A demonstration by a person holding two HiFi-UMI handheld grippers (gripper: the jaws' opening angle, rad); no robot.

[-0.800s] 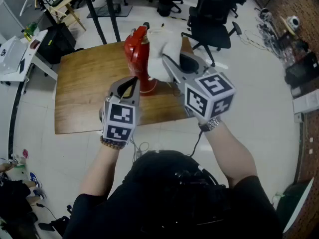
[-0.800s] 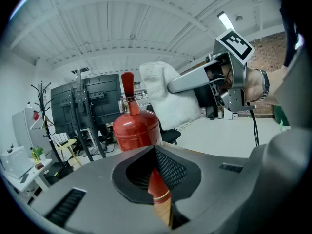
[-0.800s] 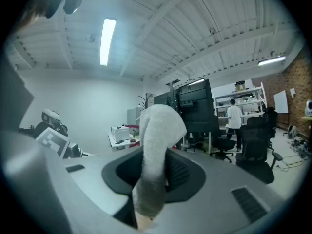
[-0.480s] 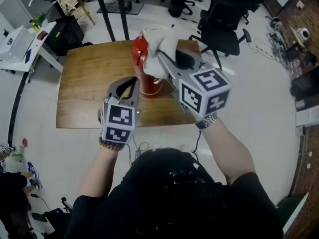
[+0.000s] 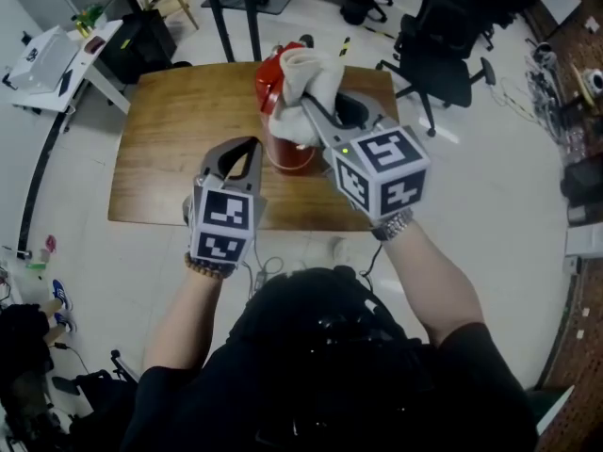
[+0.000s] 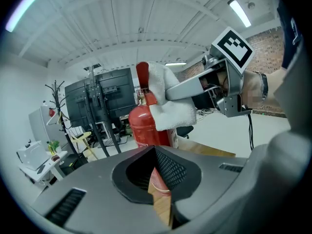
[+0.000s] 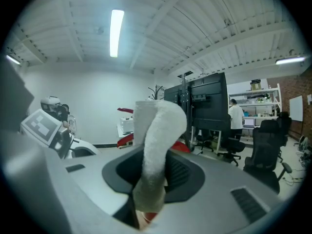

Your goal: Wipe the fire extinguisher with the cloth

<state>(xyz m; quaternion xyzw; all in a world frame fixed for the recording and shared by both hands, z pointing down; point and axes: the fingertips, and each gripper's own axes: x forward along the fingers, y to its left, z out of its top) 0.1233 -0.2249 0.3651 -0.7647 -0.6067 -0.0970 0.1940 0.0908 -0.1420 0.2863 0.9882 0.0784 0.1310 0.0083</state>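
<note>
A red fire extinguisher [image 5: 283,130] stands upright on a wooden table [image 5: 179,149]. In the left gripper view the fire extinguisher [image 6: 146,126] rises just beyond the jaws. My right gripper [image 5: 316,116] is shut on a white cloth [image 5: 303,97] and presses it against the extinguisher's upper side. The cloth [image 7: 153,145] fills the right gripper view, with red showing behind it. My left gripper [image 5: 240,153] hovers over the table just left of the extinguisher's base, jaws closed to a point with nothing between them.
Black office chairs [image 5: 443,45] stand on the floor behind and right of the table. A white desk [image 5: 57,55] and a wooden chair are at the far left. Black monitors on stands [image 6: 107,101] are behind the table. A person stands far off [image 7: 238,116].
The cloth in my right gripper has slid along the extinguisher's upper part. The head camera has shifted, so the table sits higher in view. My left gripper stays beside the base.
</note>
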